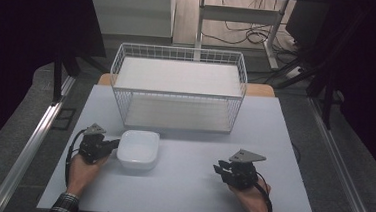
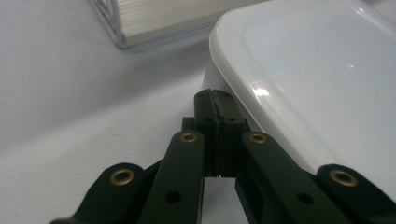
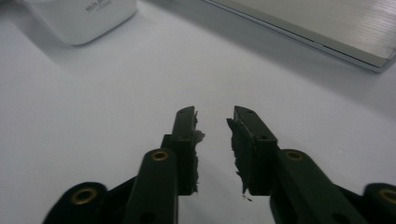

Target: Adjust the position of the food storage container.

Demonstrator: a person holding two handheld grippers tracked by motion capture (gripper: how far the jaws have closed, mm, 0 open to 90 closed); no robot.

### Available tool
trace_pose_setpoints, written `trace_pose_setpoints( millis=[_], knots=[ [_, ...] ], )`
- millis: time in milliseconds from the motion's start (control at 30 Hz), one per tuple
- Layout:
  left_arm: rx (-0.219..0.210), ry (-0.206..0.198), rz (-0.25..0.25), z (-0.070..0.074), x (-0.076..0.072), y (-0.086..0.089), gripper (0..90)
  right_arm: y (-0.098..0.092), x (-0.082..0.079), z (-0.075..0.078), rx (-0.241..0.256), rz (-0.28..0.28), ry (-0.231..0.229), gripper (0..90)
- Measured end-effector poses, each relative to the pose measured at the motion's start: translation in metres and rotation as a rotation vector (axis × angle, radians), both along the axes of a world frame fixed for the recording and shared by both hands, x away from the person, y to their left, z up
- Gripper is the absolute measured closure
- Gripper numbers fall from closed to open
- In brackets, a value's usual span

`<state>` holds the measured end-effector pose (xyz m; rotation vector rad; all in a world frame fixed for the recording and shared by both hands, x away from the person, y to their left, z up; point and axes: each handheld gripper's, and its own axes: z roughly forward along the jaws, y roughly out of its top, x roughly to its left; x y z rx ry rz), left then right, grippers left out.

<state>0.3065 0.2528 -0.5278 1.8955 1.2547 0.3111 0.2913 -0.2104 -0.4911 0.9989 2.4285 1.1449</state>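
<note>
Barely begun: left hand-held gripper (image 1: 114, 144) pressed together beside the shallow white square plastic dish (image 1: 138, 149), unlifted on the table (image 1: 185, 181), right hand-held gripper (image 1: 220, 169) apart, idle

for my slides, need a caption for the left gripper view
Left tool, jaws shut, tips against the side of a white dish on the table.

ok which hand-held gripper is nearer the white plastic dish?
Left. The left hand-held gripper, jaws shut, sits right at the white plastic dish by its left rim. The right hand-held gripper, jaws open, rests well off to the dish's right.
</note>
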Motion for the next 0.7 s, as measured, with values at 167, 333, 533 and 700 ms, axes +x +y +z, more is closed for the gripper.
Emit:
trace_pose_setpoints(
  millis=[167,333,533,700],
  knots=[
    [-0.007,0.005,-0.027,0.001,0.000,-0.010,90.0,0.003,0.004,0.002,0.007,0.016,0.013,83.3],
    [-0.005,0.015,-0.073,0.002,0.000,-0.025,90.0,0.007,0.009,0.000,0.010,0.019,0.029,88.5],
    [-0.009,0.026,-0.137,0.002,-0.001,-0.047,90.0,0.014,0.013,0.000,0.036,0.013,0.064,88.8],
    [-0.025,0.033,-0.178,0.002,-0.003,-0.063,90.0,0.021,0.016,-0.003,0.028,0.026,0.077,88.9]
  ],
)
